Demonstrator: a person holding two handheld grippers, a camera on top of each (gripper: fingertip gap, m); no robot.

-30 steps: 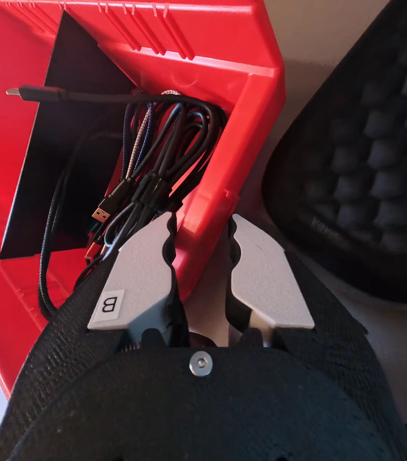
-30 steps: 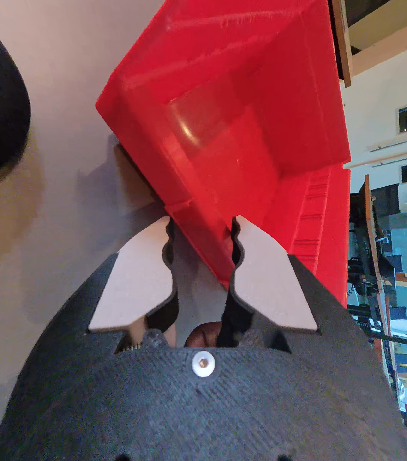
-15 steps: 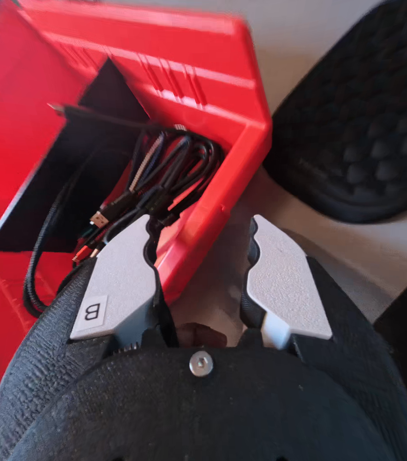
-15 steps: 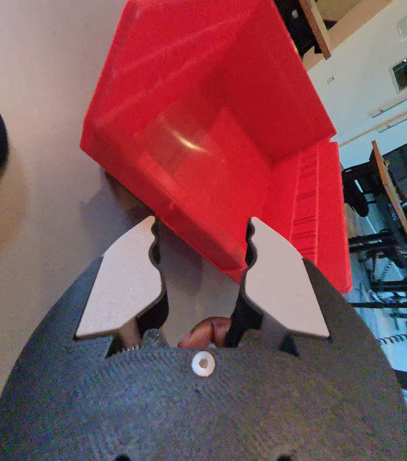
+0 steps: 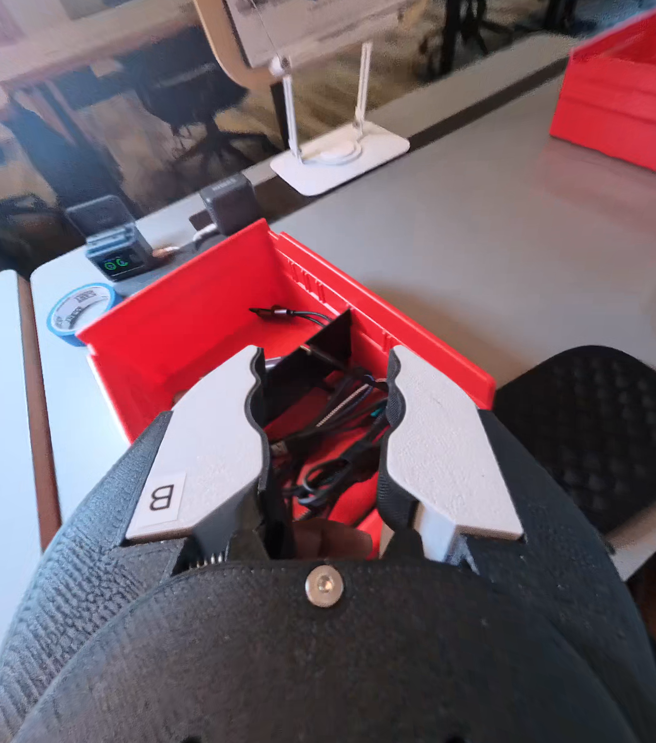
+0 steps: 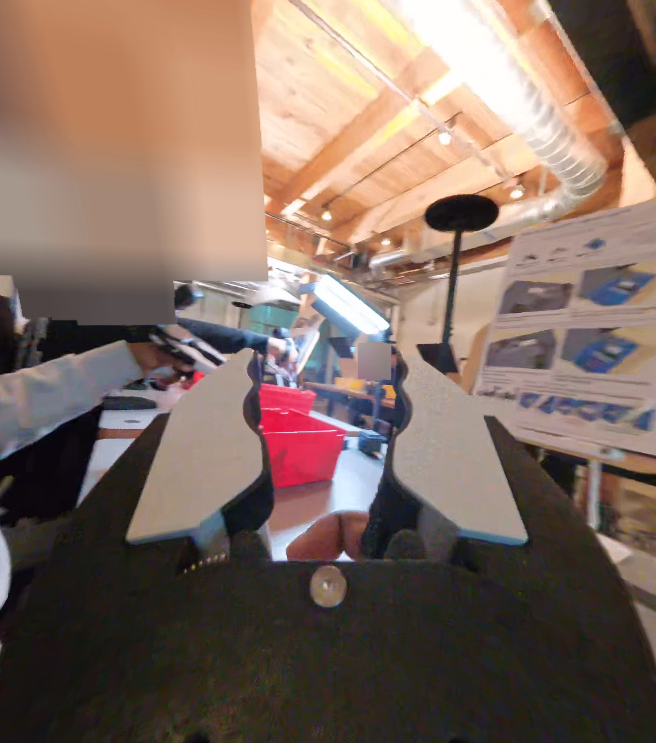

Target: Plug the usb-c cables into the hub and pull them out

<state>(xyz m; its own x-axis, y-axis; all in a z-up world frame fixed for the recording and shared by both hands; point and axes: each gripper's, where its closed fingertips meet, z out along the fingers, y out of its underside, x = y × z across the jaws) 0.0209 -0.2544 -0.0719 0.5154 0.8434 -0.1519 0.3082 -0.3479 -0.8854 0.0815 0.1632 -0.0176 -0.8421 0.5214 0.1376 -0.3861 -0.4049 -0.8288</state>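
Left wrist view looks down over the left gripper (image 5: 323, 362), whose grey fingers (image 5: 214, 438) are spread apart with nothing between them, above a red bin (image 5: 181, 333) standing on the grey counter (image 5: 479, 241). Inside the bin a black divider (image 5: 330, 337) stands upright, and a tangle of dark usb-c cables (image 5: 342, 438) lies in the nearer compartment; one cable end (image 5: 274, 311) rests on the bin floor beyond the divider. No hub can be made out among them. A black mesh cushion (image 5: 607, 434) lies just beside the bin on its right. A roll of blue tape (image 5: 77, 309) sits at the bin's far left corner, with a small device with a lit screen (image 5: 117, 257) and a dark cube-shaped charger (image 5: 230, 205) behind it. A white stand base (image 5: 338, 161) and a second red bin (image 5: 636, 104) sit farther back. Right wrist view is tilted up toward the wooden ceiling: the right gripper (image 6: 326, 358) is likewise released and empty. Between its fingers stacked red bins (image 6: 302, 434) show on a counter farther off, a person's light sleeve (image 6: 37, 398) reaches in from the left, and a printed poster board (image 6: 583, 341) stands at the right.
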